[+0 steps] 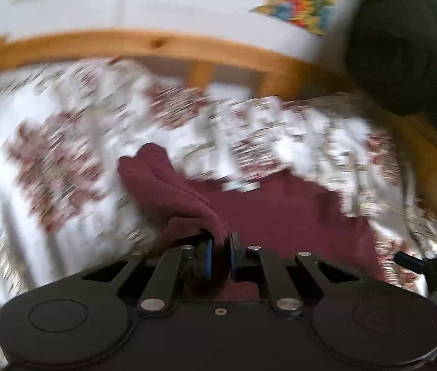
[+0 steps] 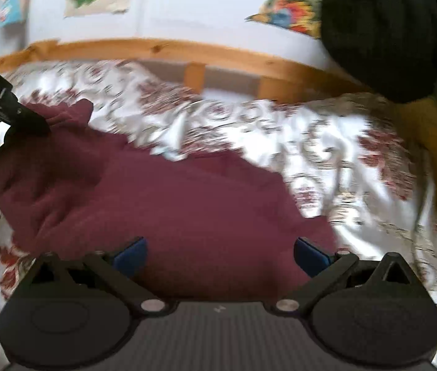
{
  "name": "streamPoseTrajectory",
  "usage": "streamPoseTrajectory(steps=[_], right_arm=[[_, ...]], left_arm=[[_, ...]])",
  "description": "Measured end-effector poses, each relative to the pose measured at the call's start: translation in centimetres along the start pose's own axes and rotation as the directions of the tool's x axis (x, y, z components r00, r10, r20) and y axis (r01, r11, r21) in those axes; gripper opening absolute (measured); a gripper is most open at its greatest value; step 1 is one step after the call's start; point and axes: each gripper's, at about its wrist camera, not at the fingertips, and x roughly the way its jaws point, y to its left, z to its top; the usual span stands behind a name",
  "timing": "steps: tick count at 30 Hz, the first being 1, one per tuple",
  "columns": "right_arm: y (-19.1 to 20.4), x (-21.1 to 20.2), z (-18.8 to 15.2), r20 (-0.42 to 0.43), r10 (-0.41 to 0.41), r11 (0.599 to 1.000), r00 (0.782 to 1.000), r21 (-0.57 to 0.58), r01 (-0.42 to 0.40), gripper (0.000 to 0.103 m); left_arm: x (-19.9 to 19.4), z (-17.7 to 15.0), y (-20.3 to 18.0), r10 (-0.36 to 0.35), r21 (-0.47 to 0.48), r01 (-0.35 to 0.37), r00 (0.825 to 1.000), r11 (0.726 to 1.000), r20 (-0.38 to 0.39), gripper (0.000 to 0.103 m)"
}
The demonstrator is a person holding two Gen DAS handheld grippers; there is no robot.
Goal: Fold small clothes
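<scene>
A small maroon garment (image 1: pixel 280 213) lies on a flowered bedspread (image 1: pixel 63 154). My left gripper (image 1: pixel 220 247) is shut on a bunched fold of the garment, which rises from its blue pads and trails off to the upper left. In the right wrist view the same garment (image 2: pixel 187 210) spreads below my right gripper (image 2: pixel 220 255), whose blue pads stand wide apart with nothing pinched between them. At the left of that view the left gripper (image 2: pixel 32 125) holds the garment's lifted corner. Both views are blurred.
A wooden bed rail (image 2: pixel 218 58) runs along the far side of the bedspread (image 2: pixel 342 154), with a white wall and colourful pictures (image 2: pixel 286 9) behind. A dark rounded object (image 2: pixel 382 37) hangs at the upper right. The right gripper's tip (image 1: pixel 419 262) shows at the left view's right edge.
</scene>
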Motion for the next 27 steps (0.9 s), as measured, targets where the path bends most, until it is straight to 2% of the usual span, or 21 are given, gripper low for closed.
streamPoseTrajectory(steps=[5,7,11,13,17,19,21,22,24,27], right_arm=[[-5.2,-1.5,0.2,0.030,-0.069,0.989,0.997,0.130,0.065,0.103],[-7.4,-1.8,0.1,0.024,-0.112,0.980,0.993,0.169,0.107,0.103],[-10.5,-1.8,-0.8,-0.008,-0.182,0.959,0.983,0.219,0.179,0.103],[-11.7,-1.6,-1.3,-0.027,-0.177,0.949,0.984,0.261,0.178,0.103],[-12.9,-1.0,-1.8,-0.040,-0.117,0.932,0.992,0.341,0.124,0.103],[-13.1,-0.7,-1.8,-0.035,-0.081,0.922,0.996,0.376,0.088,0.103],[-13.2,-0.5,-1.8,-0.035,-0.061,0.914,0.998,0.400,0.070,0.103],[-13.2,-0.4,-1.8,-0.037,-0.054,0.910,0.998,0.410,0.065,0.103],[-13.0,-0.1,-1.7,-0.034,-0.045,0.905,0.998,0.423,0.055,0.103],[-12.7,-0.2,-1.9,0.001,-0.025,0.886,1.000,0.463,0.022,0.103]], left_arm=[[1.3,1.2,-7.5,-0.082,0.123,0.084,0.996,0.989,-0.020,0.005],[2.6,0.7,-10.3,-0.104,0.165,0.110,0.993,0.980,-0.048,0.005],[5.7,-1.8,-14.0,-0.101,0.225,0.127,0.987,0.966,-0.122,0.005],[6.8,-3.5,-14.7,-0.098,0.230,0.133,0.983,0.964,-0.156,0.005],[7.1,-5.9,-15.2,-0.103,0.237,0.141,0.981,0.961,-0.167,0.010],[6.7,-6.5,-15.0,-0.135,0.240,0.179,0.973,0.954,-0.188,0.025],[6.0,-6.8,-14.7,-0.166,0.254,0.213,0.967,0.943,-0.195,0.047],[5.6,-6.8,-14.5,-0.178,0.257,0.225,0.965,0.940,-0.194,0.053],[4.3,-6.8,-14.4,-0.218,0.252,0.261,0.958,0.932,-0.186,0.075],[1.7,-6.9,-14.4,-0.301,0.263,0.334,0.940,0.905,-0.158,0.091]])
